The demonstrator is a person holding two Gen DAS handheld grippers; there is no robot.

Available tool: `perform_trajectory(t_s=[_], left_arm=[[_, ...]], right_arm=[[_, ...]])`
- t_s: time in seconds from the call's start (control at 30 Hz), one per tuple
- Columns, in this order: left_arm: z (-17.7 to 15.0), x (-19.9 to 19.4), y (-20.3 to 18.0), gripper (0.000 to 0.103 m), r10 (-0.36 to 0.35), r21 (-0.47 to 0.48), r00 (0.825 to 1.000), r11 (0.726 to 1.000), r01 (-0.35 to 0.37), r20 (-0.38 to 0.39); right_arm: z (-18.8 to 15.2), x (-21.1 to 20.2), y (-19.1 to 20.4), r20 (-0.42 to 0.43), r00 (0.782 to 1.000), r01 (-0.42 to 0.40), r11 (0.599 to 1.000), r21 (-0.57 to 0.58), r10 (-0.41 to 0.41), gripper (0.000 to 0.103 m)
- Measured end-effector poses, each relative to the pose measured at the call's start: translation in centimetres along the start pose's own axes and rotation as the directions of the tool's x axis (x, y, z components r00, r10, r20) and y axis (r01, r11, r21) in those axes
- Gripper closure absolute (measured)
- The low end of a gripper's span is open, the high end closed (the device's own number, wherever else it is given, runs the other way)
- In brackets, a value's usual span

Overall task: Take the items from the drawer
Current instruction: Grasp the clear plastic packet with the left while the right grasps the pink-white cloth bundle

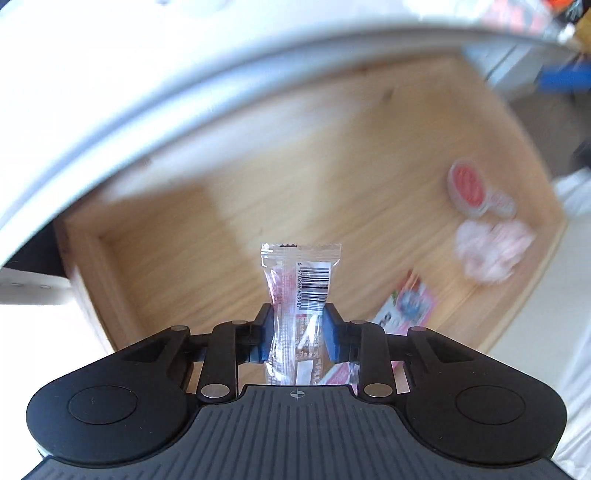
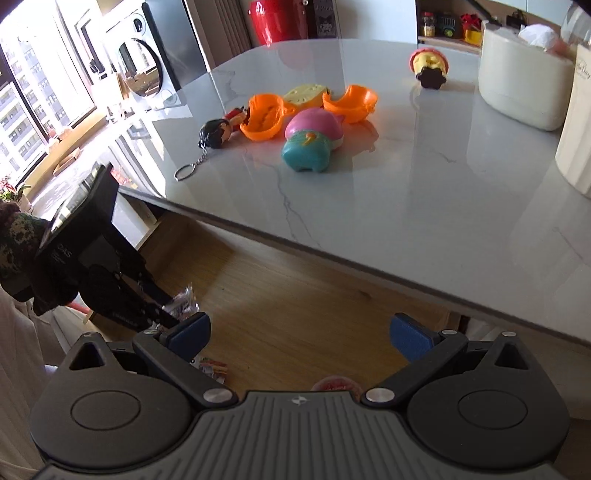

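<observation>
i'm working in a home, a lived-in flat: a marble-look table (image 2: pixel 369 192) strewn with toys (image 2: pixel 314 144), a washing machine (image 2: pixel 144 66) by a big window (image 2: pixel 33 92) facing apartment blocks, shelves (image 2: pixel 454 27) of knick-knacks.

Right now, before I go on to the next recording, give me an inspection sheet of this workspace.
Surface: grey marble-look tabletop above an open wooden drawer.
Job's things: snack packet held upright; in the drawer a red-lidded cup, a pale pink wrapped item and a flat printed packet.
Clutter: on the tabletop, orange shell halves, pink-and-teal toy, keychain figure, white container.
Grippers: left claw shut on the snack packet; right claw open, empty, over the drawer.
Cables: nothing seen.
Surroundings: window, red vase.
</observation>
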State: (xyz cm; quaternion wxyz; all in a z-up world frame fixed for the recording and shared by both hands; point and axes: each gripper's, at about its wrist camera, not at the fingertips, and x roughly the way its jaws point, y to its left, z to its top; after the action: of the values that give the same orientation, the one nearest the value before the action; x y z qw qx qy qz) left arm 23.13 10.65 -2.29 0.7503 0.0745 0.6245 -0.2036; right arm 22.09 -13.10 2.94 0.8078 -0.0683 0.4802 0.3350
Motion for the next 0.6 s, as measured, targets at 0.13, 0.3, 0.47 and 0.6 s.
perform_trajectory(t_s=[0.13, 0.3, 0.47, 0.6], left_arm=[[-2.3, -4.7, 0.0, 0.072, -0.134, -0.095, 0.966, 0.983, 0.158, 0.223], [-2.6, -7.7, 0.7, 0.072, -0.193, -0.079, 0.924, 0.970, 0.231, 0.329], [-2.5, -6.5, 0.5, 0.072, -0.201, -0.075, 0.926, 0.969, 0.236, 0.320], [-3.5, -5.7, 0.3, 0.072, -0.191, -0.061, 0.938, 0.974, 0.217, 0.291]], right_arm=[[-0.7, 3.6, -0.3, -0.187, 0.982, -0.012, 0.998, 0.069, 0.024, 0.000], [-1.8, 8.8, 1.3, -0.455, 0.890, 0.001, 0.998, 0.068, 0.030, 0.000], [-2.3, 13.2, 3.8, -0.614, 0.787, 0.031, 0.998, -0.056, -0.059, 0.011], [-3.0, 15.6, 4.7, -0.690, 0.719, 0.033, 0.995, -0.091, -0.087, 0.049]])
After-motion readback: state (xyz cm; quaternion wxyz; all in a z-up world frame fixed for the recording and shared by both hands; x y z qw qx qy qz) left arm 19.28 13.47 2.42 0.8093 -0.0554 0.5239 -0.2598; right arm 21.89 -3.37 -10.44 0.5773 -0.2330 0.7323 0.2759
